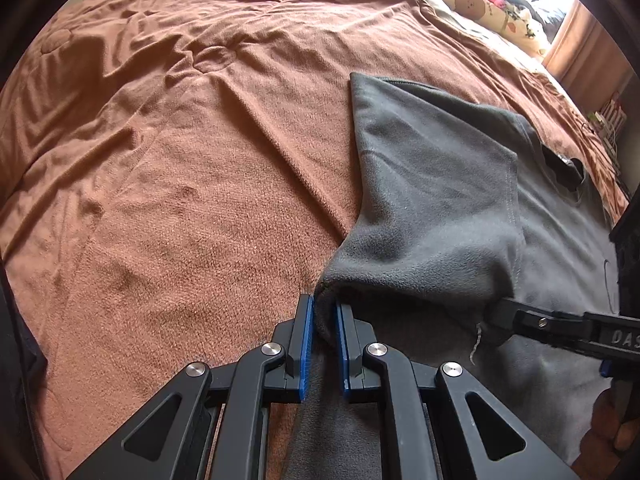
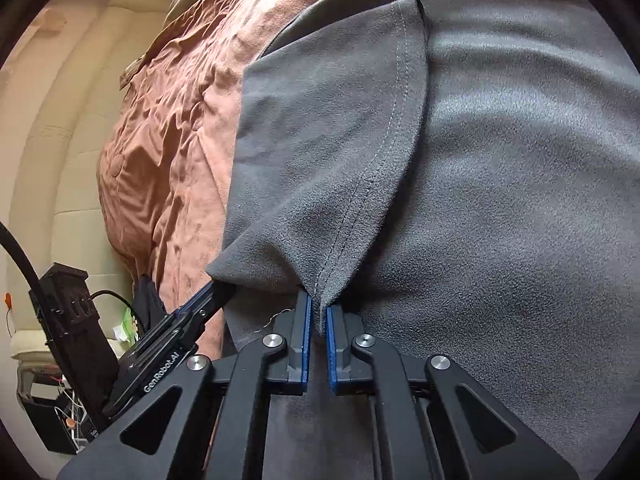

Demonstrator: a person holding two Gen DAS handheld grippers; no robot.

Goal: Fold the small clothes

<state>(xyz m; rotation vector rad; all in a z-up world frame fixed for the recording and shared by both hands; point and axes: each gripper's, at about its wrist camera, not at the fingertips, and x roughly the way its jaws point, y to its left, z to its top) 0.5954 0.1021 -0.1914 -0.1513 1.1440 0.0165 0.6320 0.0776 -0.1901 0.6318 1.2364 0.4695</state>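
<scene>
Lying on the rumpled rust-brown fleece bedspread (image 1: 168, 168), the grey fleece garment (image 1: 432, 184) sits at 3 o'clock. Left tongs (image 1: 325, 312) are clamped on its folded flap's corner; right tongs (image 2: 318, 314) clamp its stitched hem.

Rumpled brown bedspread (image 1: 168, 152), patterned pillow (image 1: 492, 8), cream padded headboard (image 2: 76, 120)

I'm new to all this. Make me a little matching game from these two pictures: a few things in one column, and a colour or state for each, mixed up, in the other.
Things:
1. bedspread
2. garment
3. left tool
4. pads

Descriptions:
A. blue
B. grey fleece, partly folded over
C. rust-brown and wrinkled
D. clamped on a bunched cloth edge

Pairs: 1-C, 2-B, 3-D, 4-A
</scene>
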